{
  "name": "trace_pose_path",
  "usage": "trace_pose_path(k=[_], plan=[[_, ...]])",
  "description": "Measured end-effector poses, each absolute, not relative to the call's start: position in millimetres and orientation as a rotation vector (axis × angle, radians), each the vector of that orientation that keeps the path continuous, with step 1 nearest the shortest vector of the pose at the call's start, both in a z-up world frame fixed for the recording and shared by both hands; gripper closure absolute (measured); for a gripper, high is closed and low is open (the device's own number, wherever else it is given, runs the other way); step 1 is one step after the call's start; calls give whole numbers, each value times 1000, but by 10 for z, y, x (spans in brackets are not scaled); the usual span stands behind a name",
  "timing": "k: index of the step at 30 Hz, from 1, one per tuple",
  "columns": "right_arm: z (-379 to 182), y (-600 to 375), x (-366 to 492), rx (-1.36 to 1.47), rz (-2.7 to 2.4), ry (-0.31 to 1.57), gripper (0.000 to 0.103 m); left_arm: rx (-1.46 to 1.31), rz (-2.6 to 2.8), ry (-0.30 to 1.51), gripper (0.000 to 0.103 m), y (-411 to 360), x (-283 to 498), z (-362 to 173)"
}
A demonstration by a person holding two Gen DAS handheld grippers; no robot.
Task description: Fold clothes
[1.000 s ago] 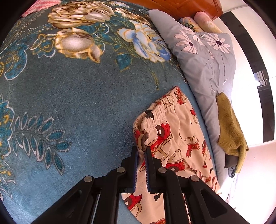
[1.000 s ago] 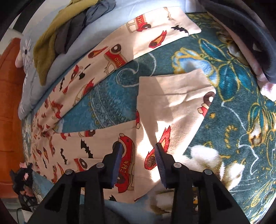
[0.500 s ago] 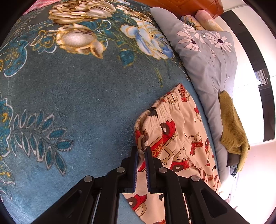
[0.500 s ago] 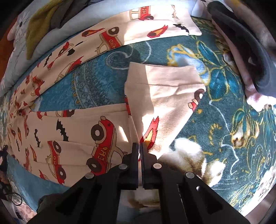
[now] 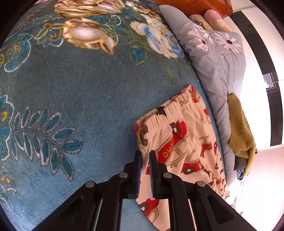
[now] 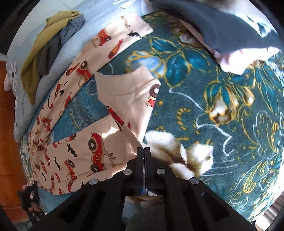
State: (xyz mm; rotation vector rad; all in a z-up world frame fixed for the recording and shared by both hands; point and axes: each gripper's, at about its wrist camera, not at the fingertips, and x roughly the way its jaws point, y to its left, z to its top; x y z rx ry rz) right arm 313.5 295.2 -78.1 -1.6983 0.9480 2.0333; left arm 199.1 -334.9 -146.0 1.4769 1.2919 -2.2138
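Where fingers meet, cloth hidden | left gripper [image 5: 145, 156] pinches pants [image 5: 179, 142] waistband | right gripper [image 6: 143, 151] clamps leg edge

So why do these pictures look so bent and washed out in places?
Both views are fisheye, so the blanket bulges and black corners frame the circle. Left wrist view: the bright wall on the right is blown out white. Right wrist view: sun patches fall across the patterned pants, and the dark garment at top is slightly blurred.

The pyjama trousers [image 5: 179, 142] are cream, printed with red cars and small black bats. Under them the blanket [image 5: 79, 99] is teal with gold-edged cream and blue flowers. The quilt [image 5: 218, 58] is grey-blue with pale daisies; on it lies a mustard knit [image 5: 239, 128]. The headboard [image 5: 195, 5] is orange-brown wood.
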Motion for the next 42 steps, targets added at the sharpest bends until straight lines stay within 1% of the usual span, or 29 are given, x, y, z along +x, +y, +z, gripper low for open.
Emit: trace_pose_path(k=[6,9,11,12,13,14,15,18,20,21,23,24,25,27,30,34,37,42], plan=[[-914,3129,3488,-1672,1951,1104,103,1491,-2205,1289,93,-3327,2001,-1498],[-815,3113,3378,-1644,2013,1065,101,1493,-2205,1286,93,-3318,2000,-1489],[-719,3006,3153,-1653,2094,973,101,1497,-2204,1286,93,-3308,1997,-1489],[-690,2916,3031,-1669,2132,920,97,1499,-2202,1289,93,-3301,1993,-1493],[-668,2831,2912,-1686,2166,869,82,1501,-2200,1291,93,-3294,1989,-1497],[-673,2757,2800,-1708,2191,829,73,1504,-2198,1291,93,-3285,1983,-1500],[-704,2673,2672,-1734,2215,787,60,1507,-2197,1291,92,-3275,1977,-1502],[-883,2375,2309,-1821,2251,610,60,1515,-2194,1291,93,-3248,1953,-1505],[-987,2232,2168,-1845,2229,466,60,1518,-2196,1291,93,-3238,1934,-1500],[-1015,2200,2146,-1854,2212,422,60,1520,-2198,1289,92,-3234,1923,-1495],[-1071,2136,2103,-1871,2176,335,63,1525,-2205,1282,92,-3233,1910,-1490],[-1091,2121,2092,-1877,2159,306,78,1527,-2208,1278,92,-3233,1904,-1488],[-1081,2162,2113,-1876,2149,322,100,1531,-2209,1277,92,-3234,1896,-1493],[-1054,2254,2165,-1871,2130,366,100,1534,-2206,1279,92,-3241,1892,-1507],[-880,2549,2413,-1784,2126,573,101,1528,-2210,1282,92,-3261,1913,-1511],[-703,3044,2998,-1613,2065,878,101,1523,-2216,1278,92,-3281,1938,-1526],[-875,3302,3411,-1576,1938,1095,101,1515,-2212,1284,92,-3285,1952,-1535],[-1118,3388,3645,-1522,1838,1273,101,1516,-2210,1283,92,-3270,1935,-1521]])
